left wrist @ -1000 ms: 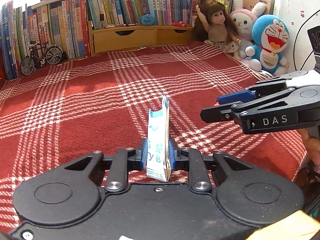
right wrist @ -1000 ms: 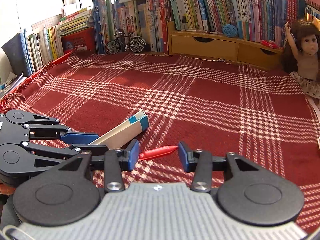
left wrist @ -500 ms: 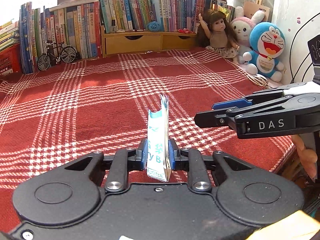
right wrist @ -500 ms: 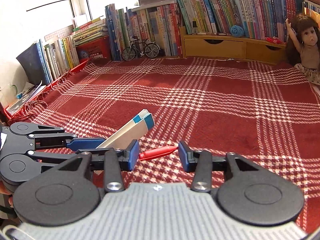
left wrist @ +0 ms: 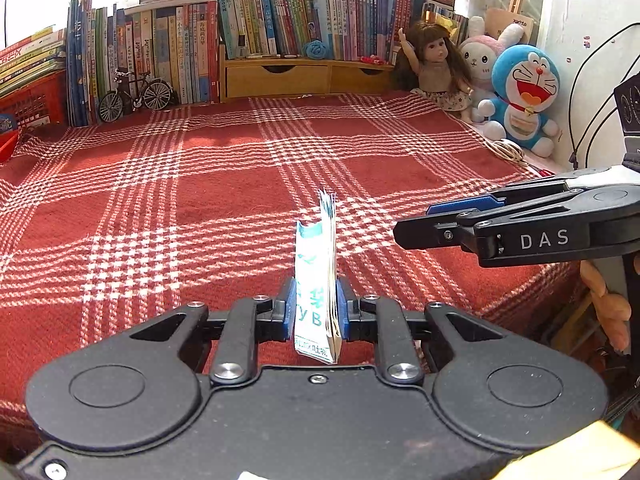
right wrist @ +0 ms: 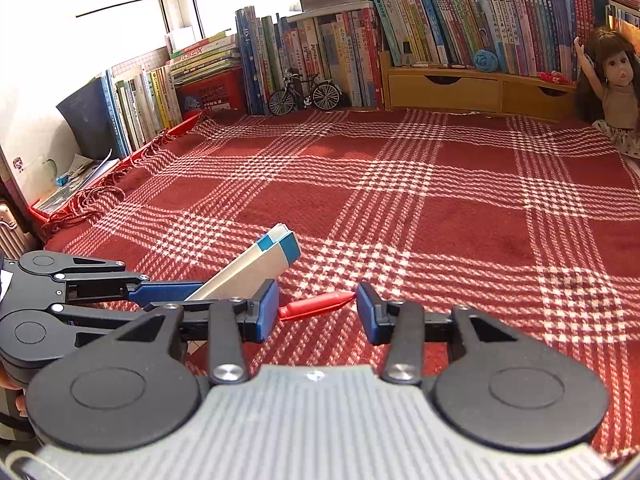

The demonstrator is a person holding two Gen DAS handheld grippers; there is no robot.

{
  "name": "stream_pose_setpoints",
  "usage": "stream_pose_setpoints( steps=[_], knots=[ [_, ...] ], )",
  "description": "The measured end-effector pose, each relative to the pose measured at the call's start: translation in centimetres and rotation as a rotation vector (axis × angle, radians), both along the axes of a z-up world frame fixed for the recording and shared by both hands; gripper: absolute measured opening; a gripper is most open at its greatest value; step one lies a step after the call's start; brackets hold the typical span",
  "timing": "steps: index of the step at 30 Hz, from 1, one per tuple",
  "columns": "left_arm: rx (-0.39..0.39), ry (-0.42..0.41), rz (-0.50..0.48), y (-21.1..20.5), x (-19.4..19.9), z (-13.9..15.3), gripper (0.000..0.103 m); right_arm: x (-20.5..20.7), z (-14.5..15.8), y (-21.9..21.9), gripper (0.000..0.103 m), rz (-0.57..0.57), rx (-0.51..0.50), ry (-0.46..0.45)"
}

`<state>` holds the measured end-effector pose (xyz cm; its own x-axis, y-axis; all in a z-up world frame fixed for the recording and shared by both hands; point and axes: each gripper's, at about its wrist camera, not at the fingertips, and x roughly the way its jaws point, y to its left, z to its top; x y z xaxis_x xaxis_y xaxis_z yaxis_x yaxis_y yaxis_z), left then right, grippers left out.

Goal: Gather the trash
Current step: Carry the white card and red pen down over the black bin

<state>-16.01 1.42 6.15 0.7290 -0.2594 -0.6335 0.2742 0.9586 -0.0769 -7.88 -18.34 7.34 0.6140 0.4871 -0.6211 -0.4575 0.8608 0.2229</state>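
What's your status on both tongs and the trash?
Left tongs shut on flattened white-teal packet. Right tongs shut on red scrap, held crosswise. No obstruction seen over plaid blanket.

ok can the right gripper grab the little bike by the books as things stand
Probably not yet. The right gripper is already clamped on a red scrap, and the toy bike stands against the books at the blanket's far edge. Nothing lies in between.
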Motion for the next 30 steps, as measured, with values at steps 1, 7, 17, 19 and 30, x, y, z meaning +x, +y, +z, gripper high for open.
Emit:
stream_pose_setpoints(
  steps=[1,7,17,19,30],
  knots=[
    [0.0,-0.001,0.001,0.1,-0.4,0.0,0.019,-0.3,-0.1,0.0,0.049,0.0,0.003,0.004],
    [-0.011,-0.001,0.0,0.9,-3.0,-0.1,0.015,-2.0,-0.6,0.3,0.049,0.008,0.016,0.023],
    [0.003,0.03,-0.015,2.2,-7.3,-0.7,0.015,-5.1,-1.9,0.5,0.049,0.022,0.041,0.08],
    [0.001,0.048,-0.019,2.3,-7.9,-0.9,0.015,-5.6,-2.1,0.7,0.049,0.027,0.046,0.091],
    [-0.016,0.164,-0.045,2.4,-10.2,-3.3,0.003,-8.3,-4.0,1.4,0.049,0.051,0.052,0.17]
  ],
)
